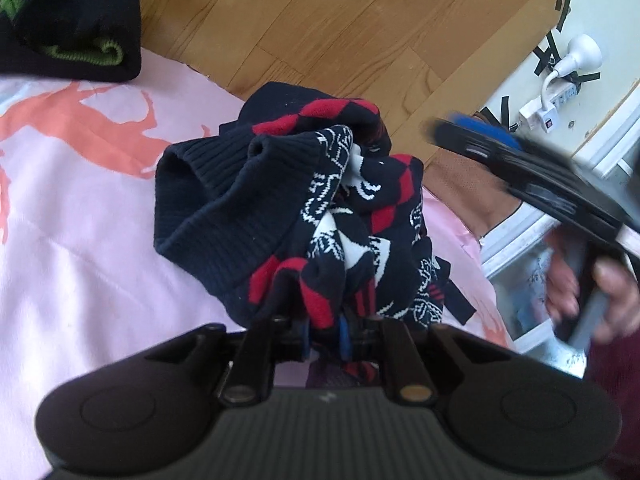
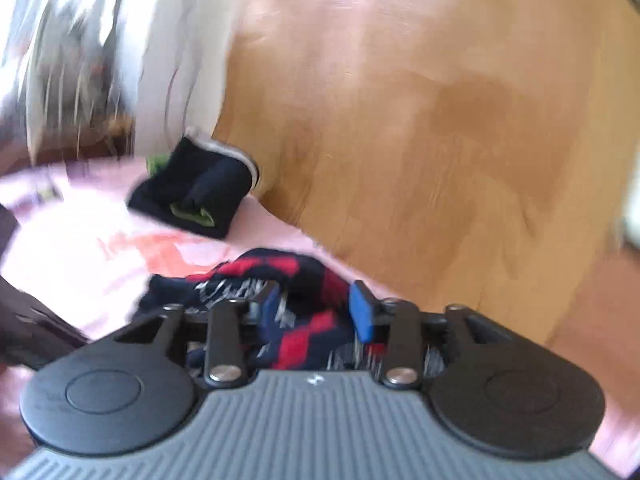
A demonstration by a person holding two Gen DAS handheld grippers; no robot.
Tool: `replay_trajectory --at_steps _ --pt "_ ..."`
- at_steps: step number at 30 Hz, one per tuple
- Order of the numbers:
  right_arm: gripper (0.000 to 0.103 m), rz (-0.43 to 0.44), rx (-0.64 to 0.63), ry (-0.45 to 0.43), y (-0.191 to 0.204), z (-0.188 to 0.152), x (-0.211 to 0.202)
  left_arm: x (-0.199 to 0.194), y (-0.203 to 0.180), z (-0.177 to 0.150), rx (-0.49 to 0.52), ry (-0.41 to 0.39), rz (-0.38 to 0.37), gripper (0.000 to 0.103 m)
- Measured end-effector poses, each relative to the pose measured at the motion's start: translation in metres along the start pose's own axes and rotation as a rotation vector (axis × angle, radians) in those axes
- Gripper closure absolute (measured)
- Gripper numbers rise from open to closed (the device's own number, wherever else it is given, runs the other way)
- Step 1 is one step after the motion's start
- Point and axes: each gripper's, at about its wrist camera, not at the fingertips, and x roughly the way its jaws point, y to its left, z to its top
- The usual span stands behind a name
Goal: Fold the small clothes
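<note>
A small navy knit sweater [image 1: 304,204] with red diamonds and white patterns is bunched up above the pink sheet [image 1: 80,208]. My left gripper [image 1: 324,334] is shut on its lower edge, blue pads pinching the fabric. My right gripper [image 1: 472,128] hovers blurred at the right of the left wrist view, apart from the sweater there. In the right wrist view my right gripper [image 2: 318,308] has its jaws apart with the sweater [image 2: 304,332] lying under and between the blue pads [image 2: 362,312], not clamped.
A folded dark garment with green trim [image 1: 76,28] lies at the bed's far edge, also in the right wrist view [image 2: 196,192]. Wooden floor [image 1: 340,20] lies beyond the bed. A white power strip and lamp [image 1: 568,76] sit at the far right.
</note>
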Motion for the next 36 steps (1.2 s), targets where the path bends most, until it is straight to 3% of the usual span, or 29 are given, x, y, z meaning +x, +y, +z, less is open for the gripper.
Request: replay_trajectory --at_steps 1,3,4,5,6,7,11,18,22,27,30,36 --pt "0.059 0.000 -0.086 0.025 0.009 0.003 0.015 0.001 0.000 0.002 -0.006 -0.001 0.005 0.087" --pt "0.059 -0.005 -0.210 0.081 0.024 0.004 0.043 0.004 0.001 0.004 -0.020 -0.005 0.011 0.075" --pt "0.060 -0.022 -0.260 0.110 0.030 0.004 0.061 0.007 0.000 0.005 -0.024 -0.008 0.013 0.075" --pt "0.061 -0.050 -0.288 0.127 0.033 0.004 0.074 0.009 0.001 0.003 -0.018 -0.011 0.013 0.077" --pt "0.069 -0.073 -0.300 0.140 0.033 0.003 0.082 0.011 0.000 0.002 -0.006 -0.010 0.021 0.087" --pt "0.094 -0.096 -0.292 0.143 0.030 0.001 0.083 0.011 -0.002 0.002 0.011 -0.005 0.026 0.091" --pt "0.093 -0.234 -0.238 0.056 0.023 0.018 0.062 -0.013 -0.015 0.012 0.107 -0.093 0.062 0.092" --pt "0.094 -0.580 -0.097 -0.245 -0.025 0.064 -0.080 -0.093 -0.069 0.062 0.317 -0.401 0.168 0.093" --pt "0.093 -0.700 -0.043 -0.394 -0.035 0.085 -0.163 -0.138 -0.116 0.079 0.430 -0.571 0.213 0.093" --pt "0.093 -0.768 -0.023 -0.491 -0.029 0.102 -0.245 -0.203 -0.162 0.096 0.488 -0.767 0.208 0.093" --pt "0.093 -0.809 -0.010 -0.545 -0.021 0.105 -0.302 -0.237 -0.185 0.099 0.508 -0.848 0.191 0.093" --pt "0.093 -0.819 -0.018 -0.606 -0.021 0.106 -0.367 -0.286 -0.225 0.092 0.568 -0.948 0.154 0.093"
